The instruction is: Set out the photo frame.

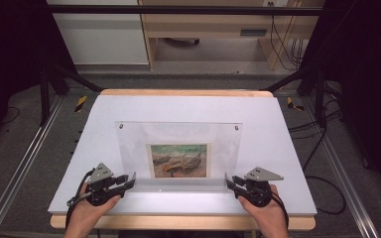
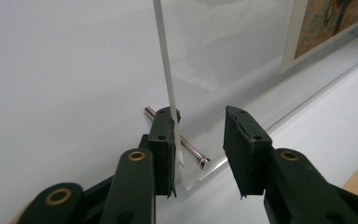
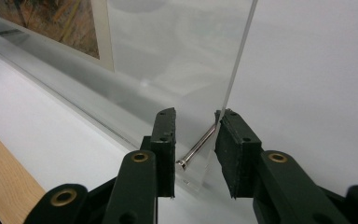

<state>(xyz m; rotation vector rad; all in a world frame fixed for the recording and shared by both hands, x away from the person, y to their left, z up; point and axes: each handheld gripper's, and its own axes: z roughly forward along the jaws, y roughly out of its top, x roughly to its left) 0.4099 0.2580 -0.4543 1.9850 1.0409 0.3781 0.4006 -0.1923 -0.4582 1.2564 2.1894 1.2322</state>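
A clear acrylic picture frame [image 1: 178, 136] holding a small painted print [image 1: 179, 160] rests on the white table top [image 1: 283, 148]. My left gripper [image 1: 131, 179] is at its near left corner and my right gripper [image 1: 228, 181] at its near right corner. In the left gripper view the open jaws [image 2: 199, 112] straddle the thin acrylic sheet [image 2: 161, 46], and one jaw touches it beside a metal pin [image 2: 186, 147]. In the right gripper view the open jaws [image 3: 196, 113] bracket the sheet's corner [image 3: 186, 60] and its pin [image 3: 198, 149].
Two more pins [image 1: 121, 126] [image 1: 236, 128] mark the frame's far corners. The table's wooden front edge [image 1: 178, 222] runs just behind my hands. Metal rails, cables and dark stands flank the table, with a wooden cabinet beyond.
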